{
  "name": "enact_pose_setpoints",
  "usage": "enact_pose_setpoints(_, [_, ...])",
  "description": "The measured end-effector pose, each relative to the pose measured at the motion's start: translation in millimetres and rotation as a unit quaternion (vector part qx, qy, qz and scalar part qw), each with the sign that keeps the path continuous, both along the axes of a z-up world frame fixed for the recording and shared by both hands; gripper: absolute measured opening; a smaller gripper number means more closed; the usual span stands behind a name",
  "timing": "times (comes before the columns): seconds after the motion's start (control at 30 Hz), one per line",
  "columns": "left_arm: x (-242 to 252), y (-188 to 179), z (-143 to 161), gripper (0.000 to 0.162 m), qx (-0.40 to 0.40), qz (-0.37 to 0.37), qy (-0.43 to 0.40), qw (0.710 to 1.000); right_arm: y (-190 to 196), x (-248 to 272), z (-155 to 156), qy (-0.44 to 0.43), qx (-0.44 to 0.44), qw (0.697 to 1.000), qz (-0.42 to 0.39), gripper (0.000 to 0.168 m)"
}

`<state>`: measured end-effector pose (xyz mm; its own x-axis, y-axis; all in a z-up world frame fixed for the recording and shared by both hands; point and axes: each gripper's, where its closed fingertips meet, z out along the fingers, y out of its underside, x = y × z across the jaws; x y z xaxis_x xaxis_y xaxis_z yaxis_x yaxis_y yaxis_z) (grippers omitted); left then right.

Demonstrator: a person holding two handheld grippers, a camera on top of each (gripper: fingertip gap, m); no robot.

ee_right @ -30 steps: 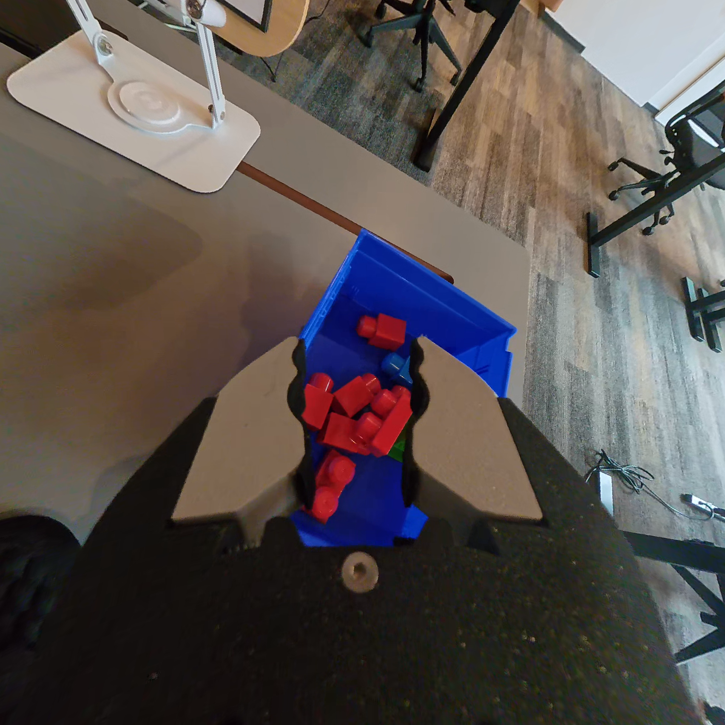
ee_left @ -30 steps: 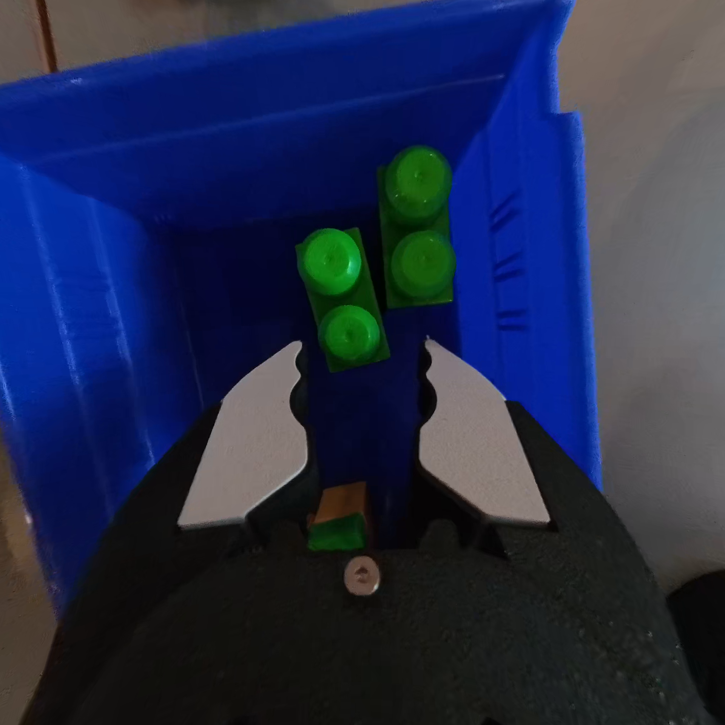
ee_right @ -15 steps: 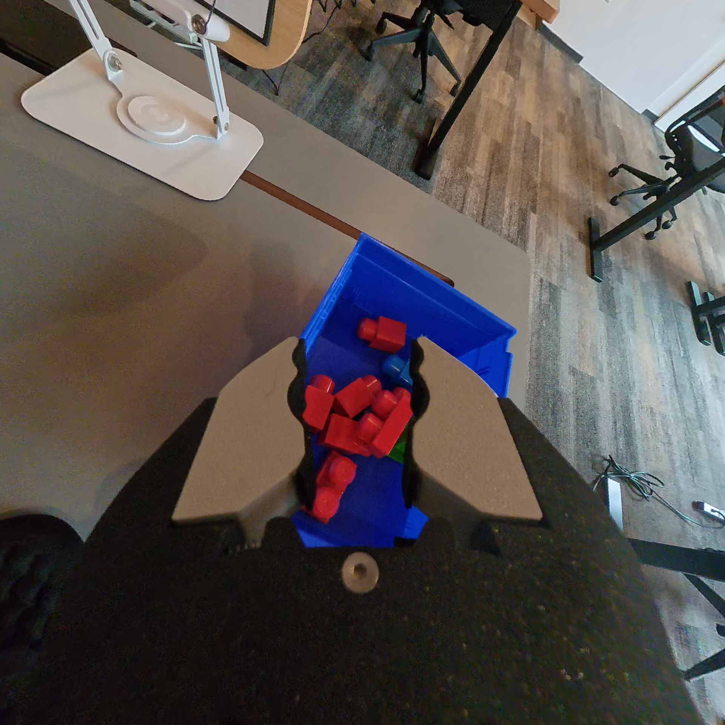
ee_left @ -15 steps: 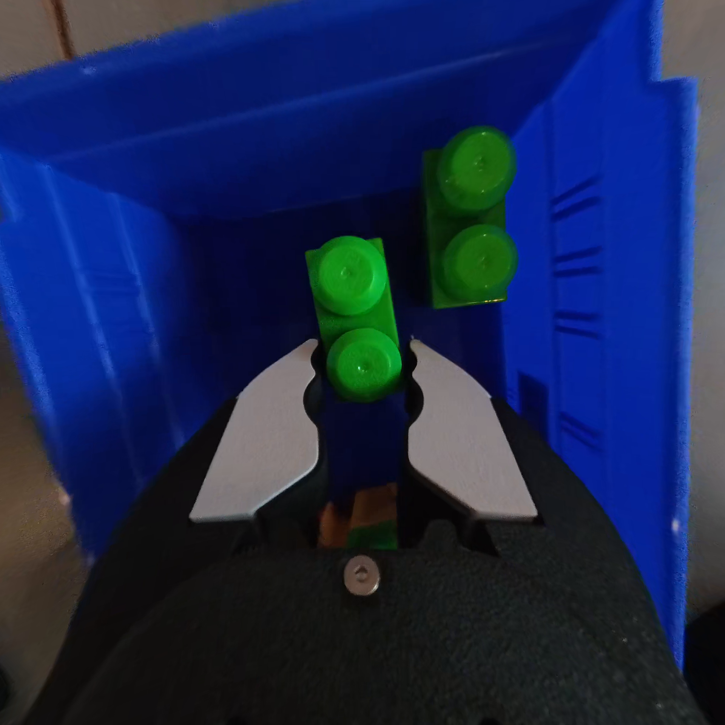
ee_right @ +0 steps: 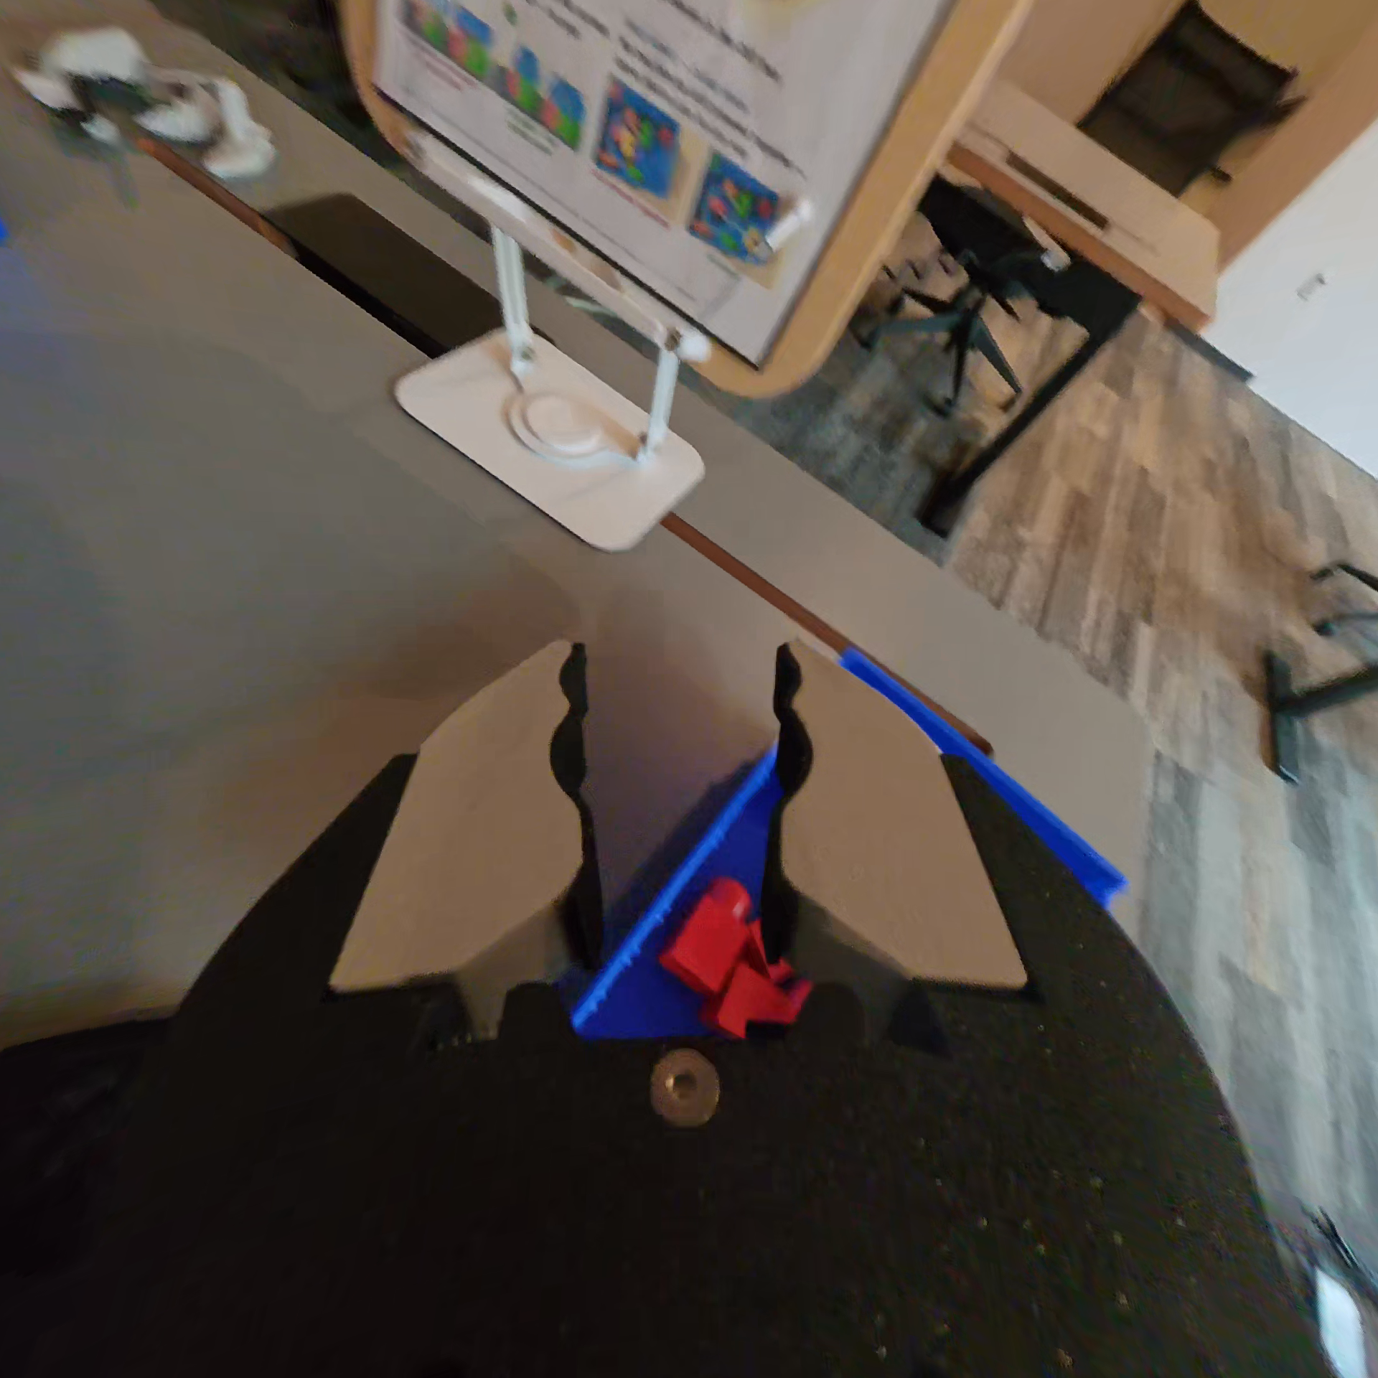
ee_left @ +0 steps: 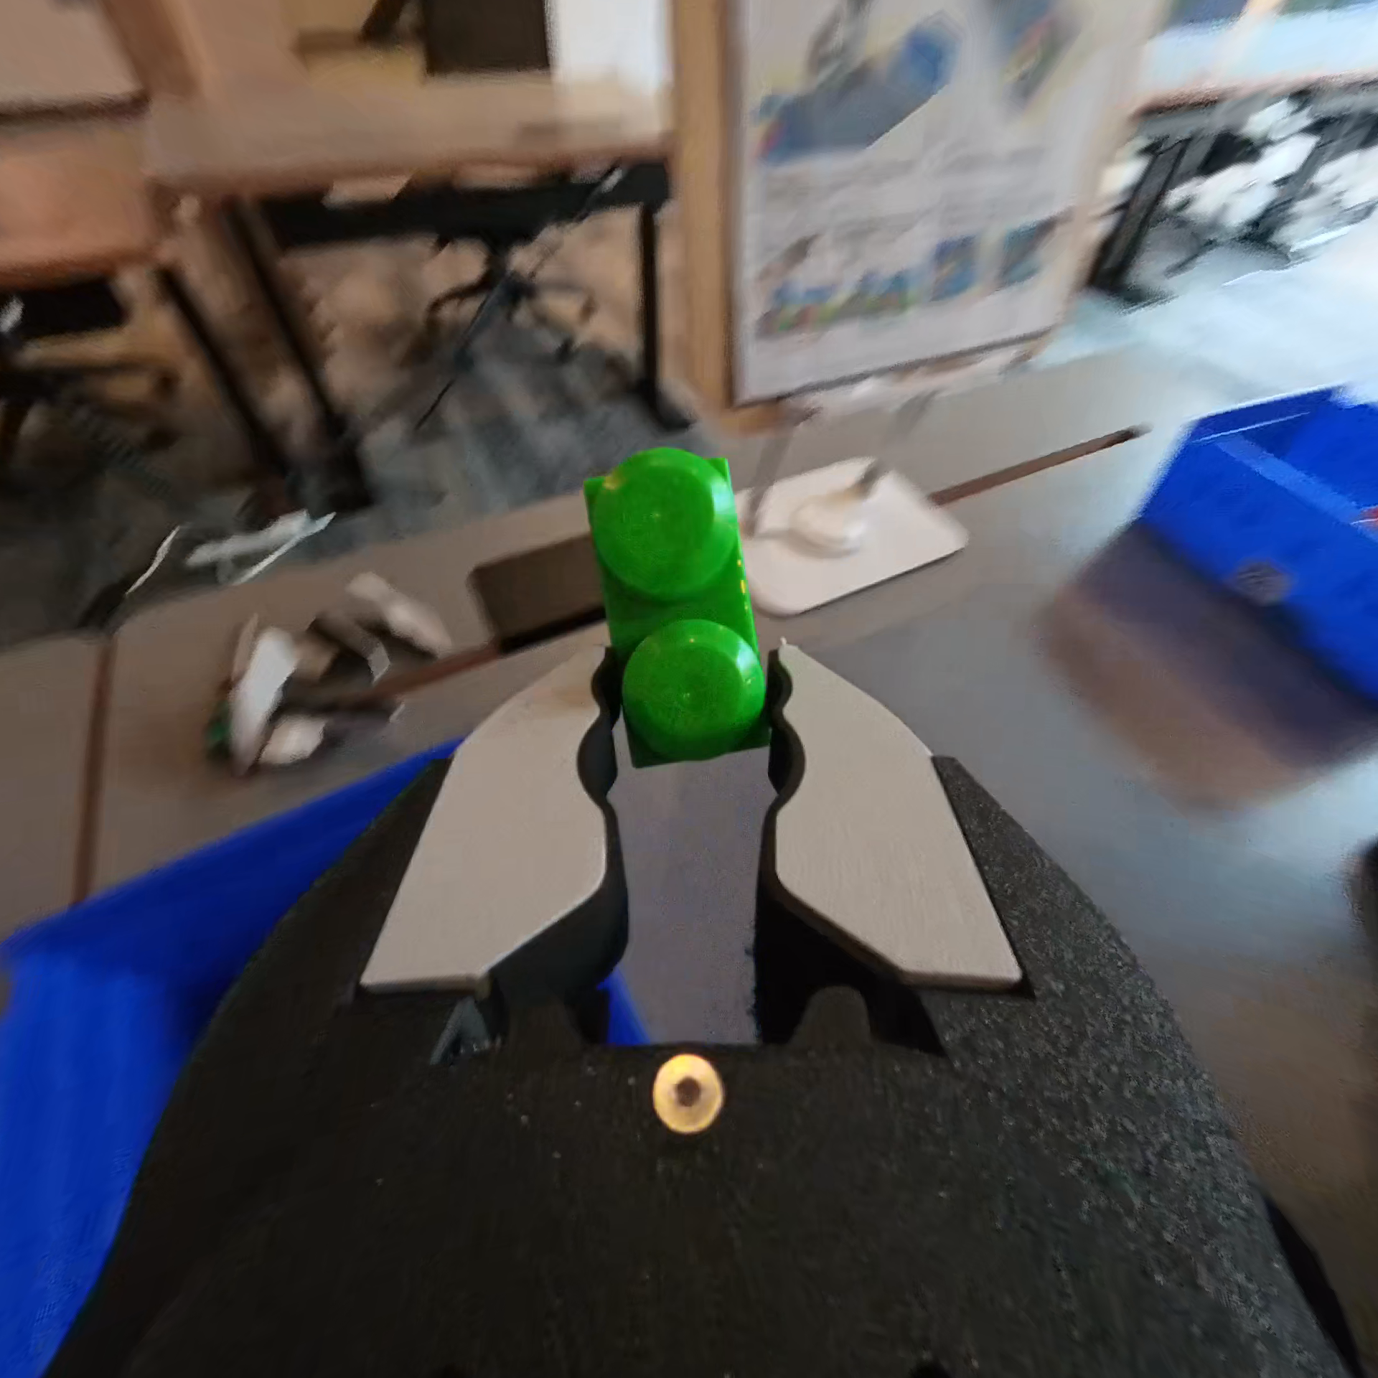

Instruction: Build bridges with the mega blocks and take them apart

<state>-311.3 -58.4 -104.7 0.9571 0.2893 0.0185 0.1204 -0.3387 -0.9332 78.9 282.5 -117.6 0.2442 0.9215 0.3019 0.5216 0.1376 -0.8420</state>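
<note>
Green block: a two-stud block (ee_left: 680, 619) pinched at its near end between the tips of the left hand-held gripper (ee_left: 690, 697), its far end sticking out past them, above the tabletop (ee_left: 969, 746).
Left pose: raised and pointing across the room, a blue bin (ee_left: 112, 1007) below.
Right hand-held gripper (ee_right: 675, 656): jaws apart, nothing between them, above a second bin (ee_right: 693, 895) of red blocks (ee_right: 727, 951).
Hard to see: the background is blurred; the white stand (ee_right: 552, 440) seems to hold a poster.

A grey table (ee_right: 224, 522) carries a white stand base (ee_right: 552, 440) propping an illustrated board (ee_right: 596, 134). Beyond its edge lies wood-plank flooring (ee_right: 1081, 596), with a black office chair (ee_right: 969, 313) under a light wooden desk (ee_right: 1081, 216). The left wrist view is motion-blurred.
</note>
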Motion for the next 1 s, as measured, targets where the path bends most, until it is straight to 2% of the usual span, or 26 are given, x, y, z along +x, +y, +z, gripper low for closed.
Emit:
enact_pose_setpoints(0.17, [89, 46, 48, 0.037, 0.124, -0.166, 0.005, 0.978, -56, -43, 35, 0.11, -0.027, 0.983, 0.146, 0.049])
enact_pose_setpoints(0.33, [176, 75, 75, 0.037, 0.205, -0.34, -0.022, 0.918, -125, -72, 67, 0.203, -0.071, 0.929, 0.302, 0.055])
enact_pose_setpoints(0.43, [211, 86, 81, 0.037, 0.235, -0.403, -0.044, 0.883, -161, -83, 79, 0.239, -0.104, 0.889, 0.376, 0.062])
enact_pose_setpoints(0.57, [241, 97, 81, 0.037, 0.249, -0.451, -0.059, 0.855, -194, -101, 89, 0.281, -0.165, 0.843, 0.428, 0.064])
enact_pose_setpoints(0.73, [255, 106, 75, 0.037, 0.245, -0.465, -0.07, 0.848, -219, -124, 84, 0.295, -0.248, 0.798, 0.463, 0.064])
enact_pose_setpoints(0.83, [258, 107, 72, 0.037, 0.242, -0.471, -0.073, 0.845, -228, -131, 80, 0.298, -0.268, 0.783, 0.475, 0.061])
enact_pose_setpoints(0.87, [259, 107, 71, 0.037, 0.242, -0.474, -0.074, 0.844, -228, -133, 80, 0.303, -0.271, 0.781, 0.474, 0.057])
enact_pose_setpoints(0.93, [262, 107, 71, 0.037, 0.244, -0.479, -0.076, 0.84, -228, -132, 81, 0.314, -0.268, 0.776, 0.477, 0.04])
enact_pose_setpoints(1.0, [264, 106, 70, 0.037, 0.242, -0.483, -0.073, 0.839, -229, -130, 81, 0.312, -0.261, 0.774, 0.485, 0.037])
